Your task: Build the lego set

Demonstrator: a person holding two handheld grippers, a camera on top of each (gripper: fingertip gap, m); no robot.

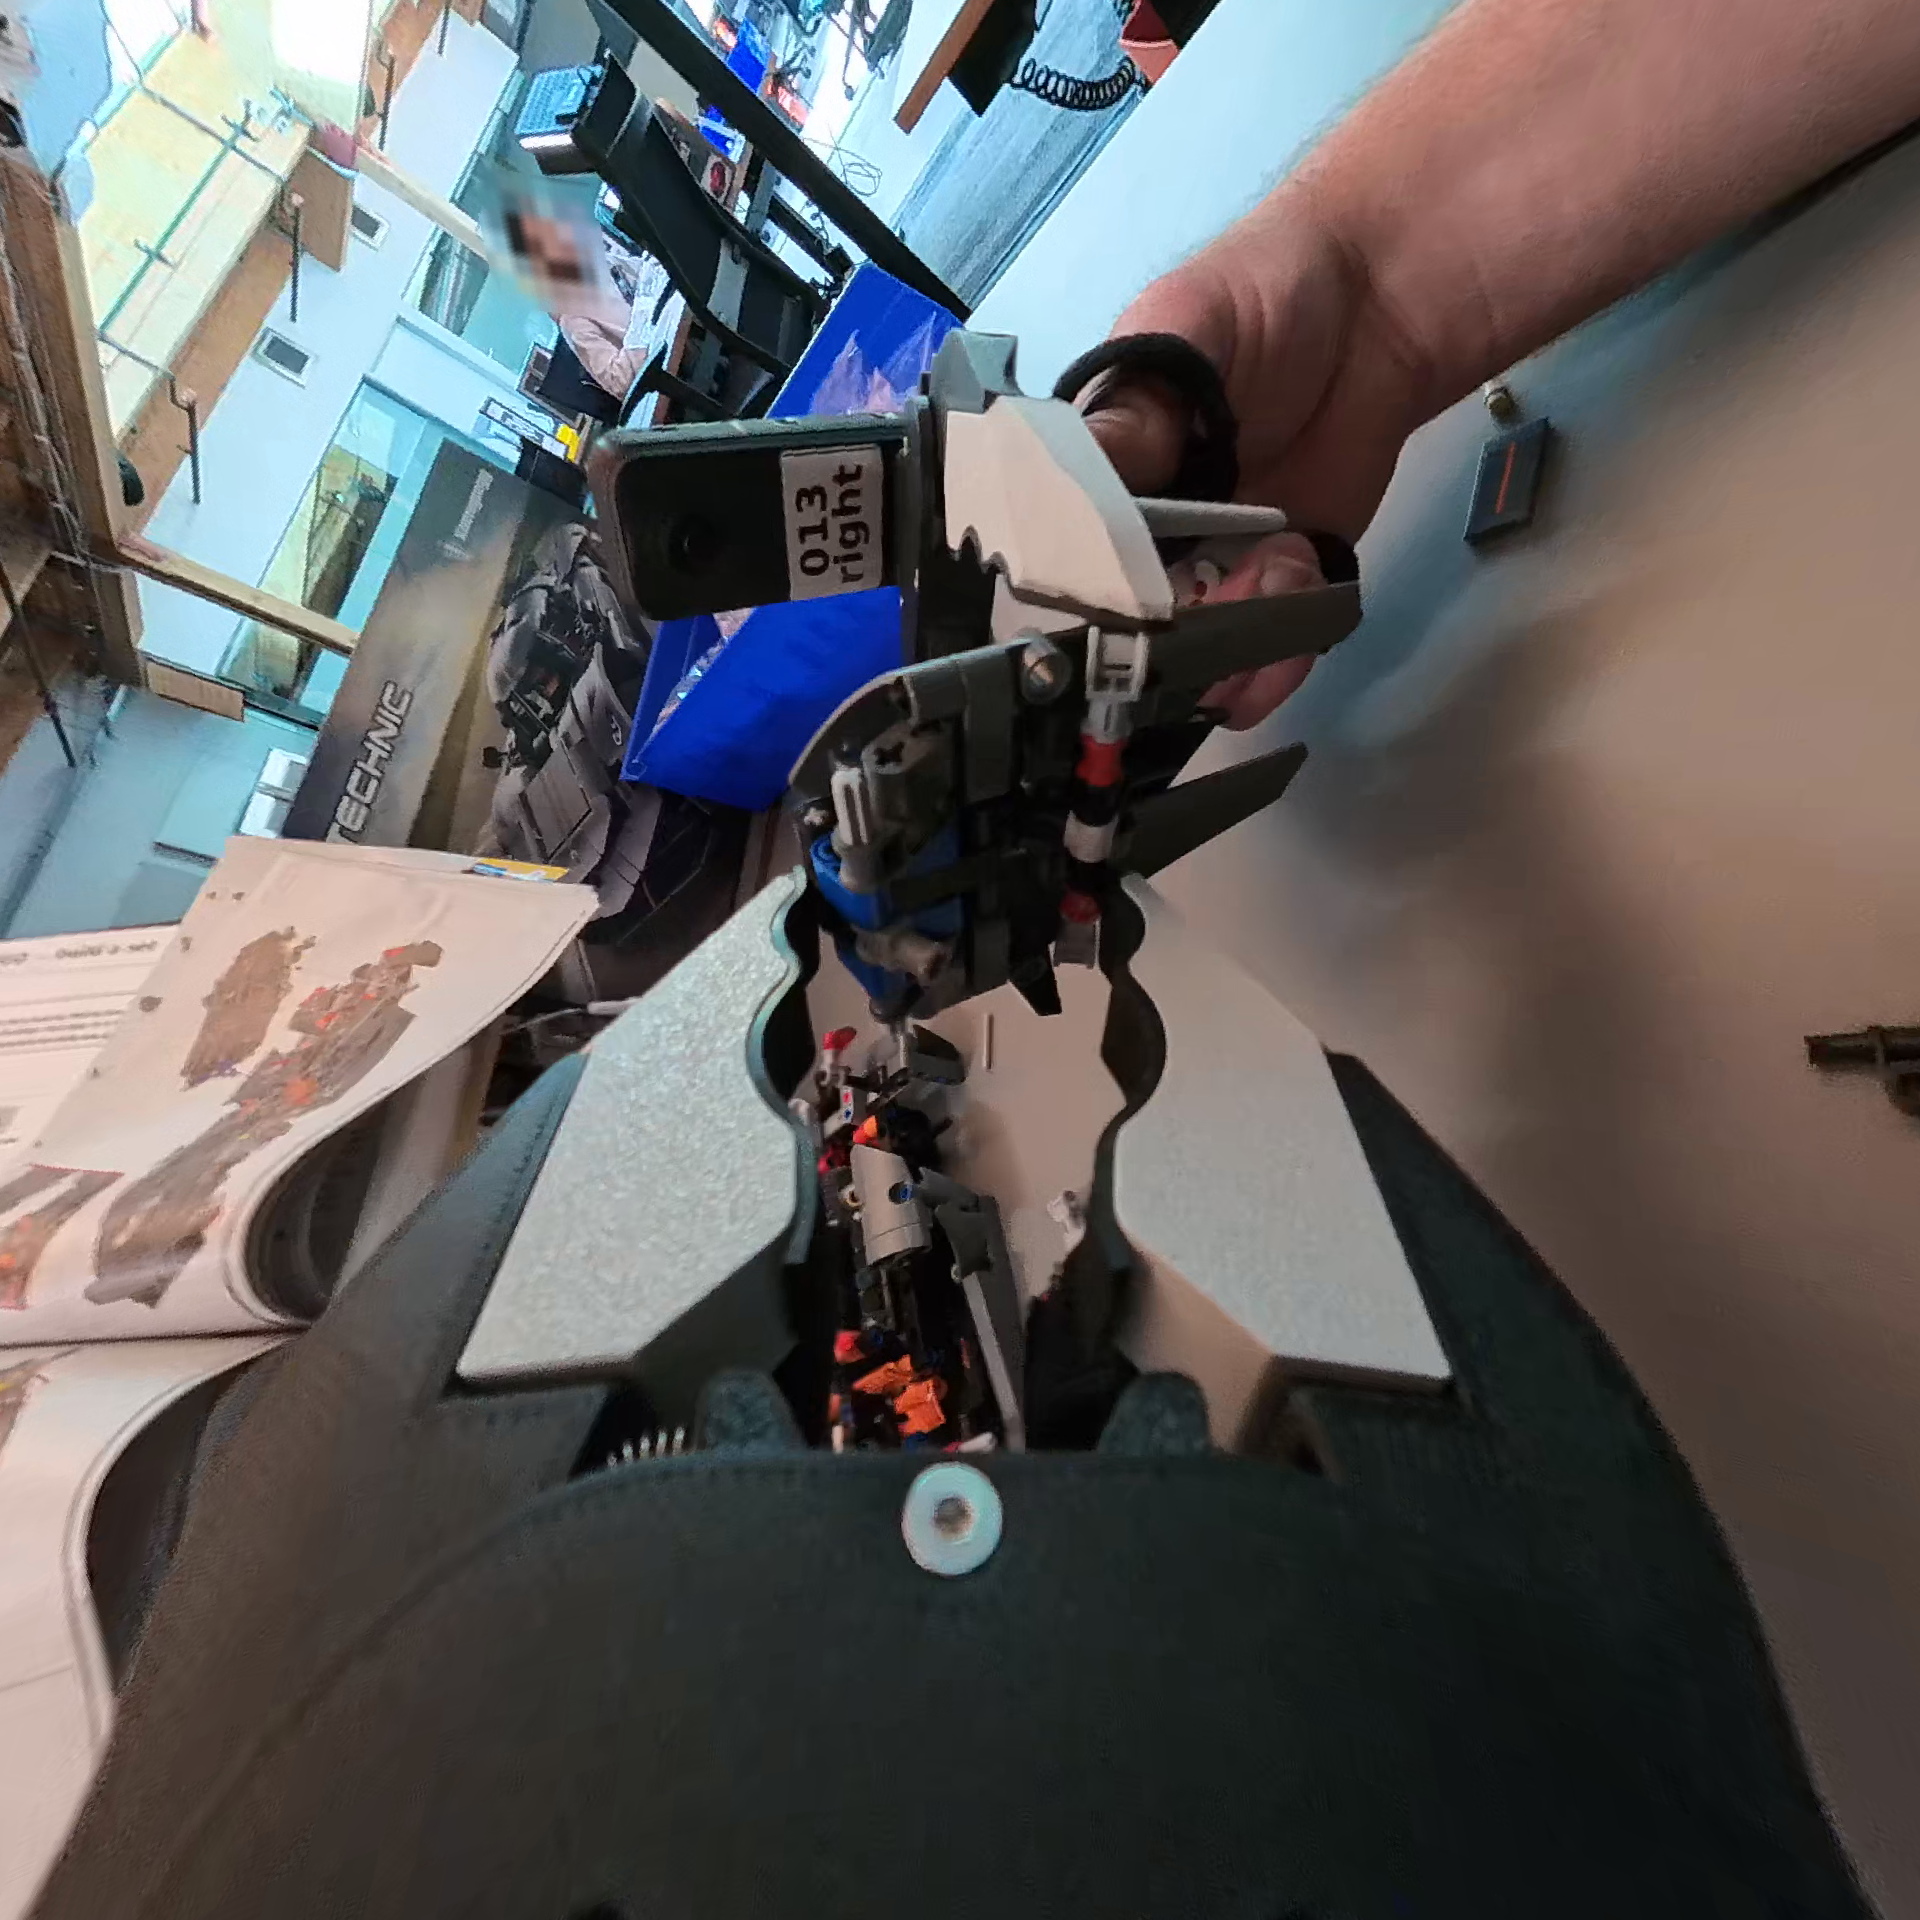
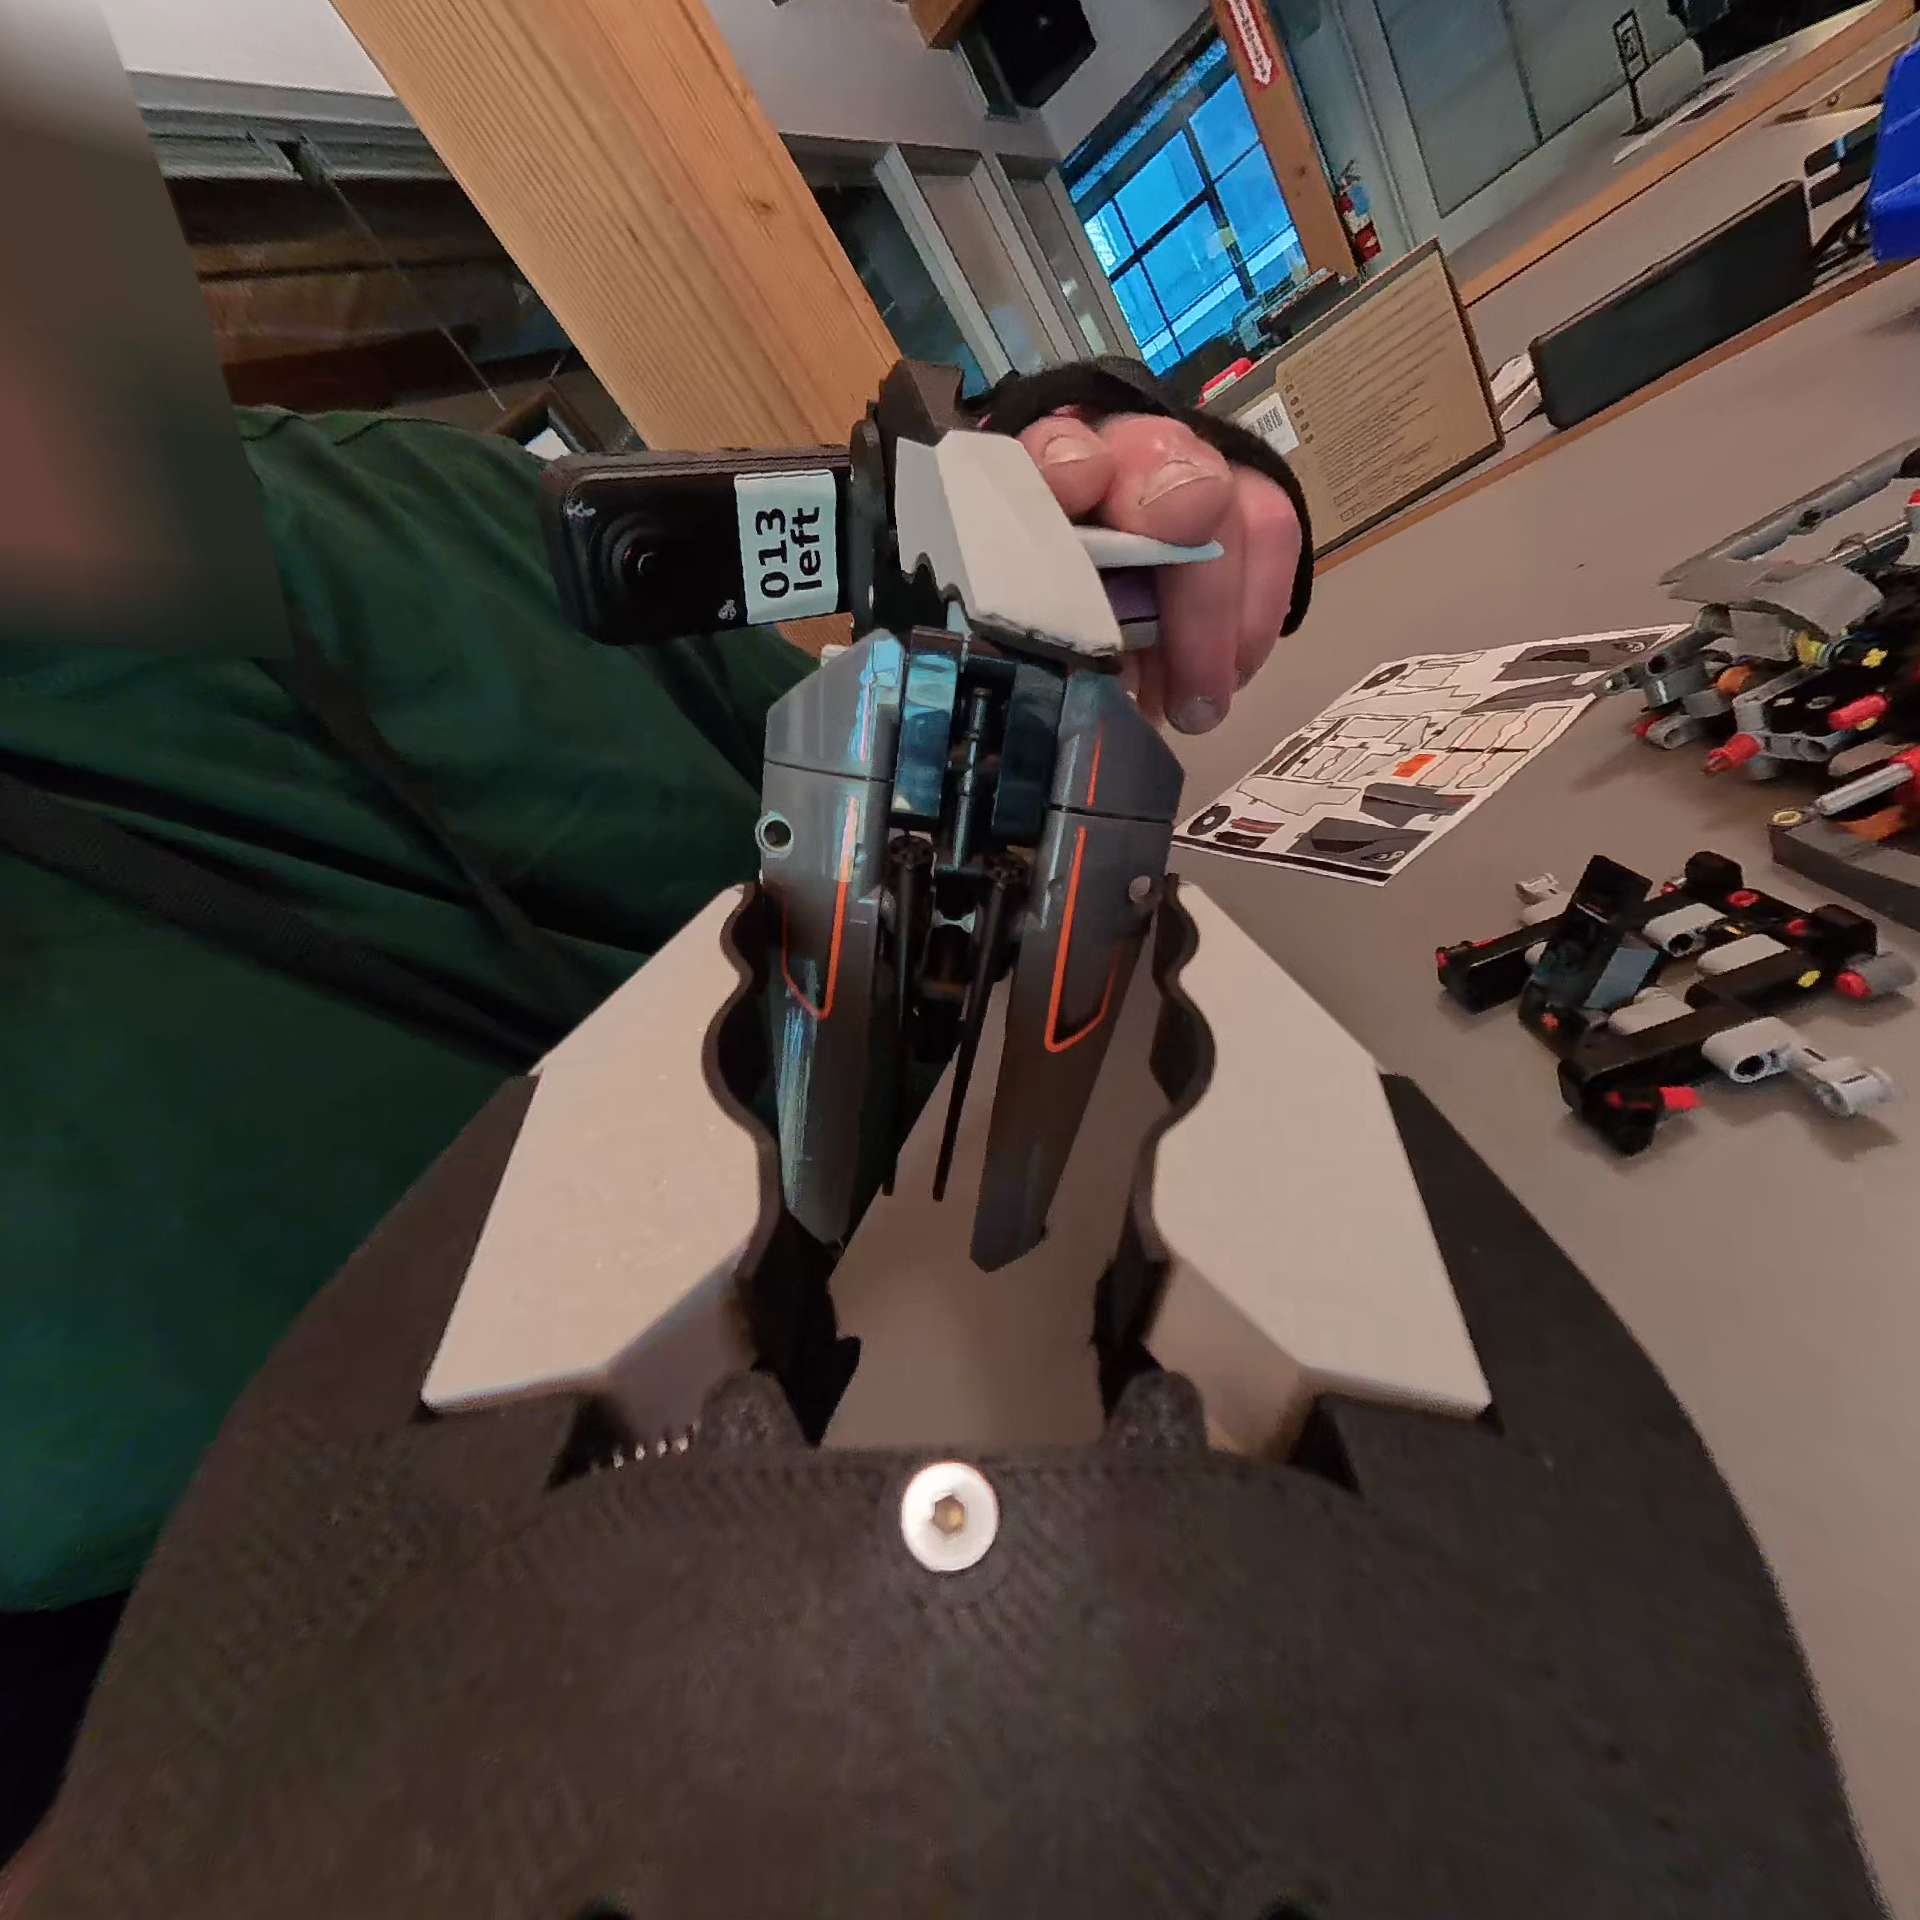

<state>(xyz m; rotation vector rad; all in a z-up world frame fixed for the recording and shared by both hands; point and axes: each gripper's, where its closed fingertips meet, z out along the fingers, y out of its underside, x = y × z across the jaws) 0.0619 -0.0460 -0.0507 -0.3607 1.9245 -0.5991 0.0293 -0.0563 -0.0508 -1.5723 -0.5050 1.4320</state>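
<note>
A Lego sub-assembly [image 2: 966, 883] of dark grey panels with orange lines is held in the air between both grippers. In the left wrist view its other side [image 1: 935, 831] shows blue, black and red-white parts. My right gripper [image 2: 961, 914] is shut on its lower end, both pads against the panels. My left gripper [image 1: 961, 914] is shut on the opposite end. Each gripper shows at the top of the other's view: the left one [image 2: 987, 634] and the right one [image 1: 1049, 613]. A larger Lego chassis [image 1: 894, 1205] lies on the table below.
An open instruction booklet [image 1: 260, 1039], the set's box [image 1: 520, 675] and a blue bin [image 1: 769, 665] lie to the left. On the grey table [image 2: 1558, 1299] are a sticker sheet [image 2: 1403, 769], a black sub-assembly [image 2: 1662, 977] and the chassis [image 2: 1787, 665]. A person in a green top [image 2: 260, 935] is close by. My left and right fingertips are right by each other.
</note>
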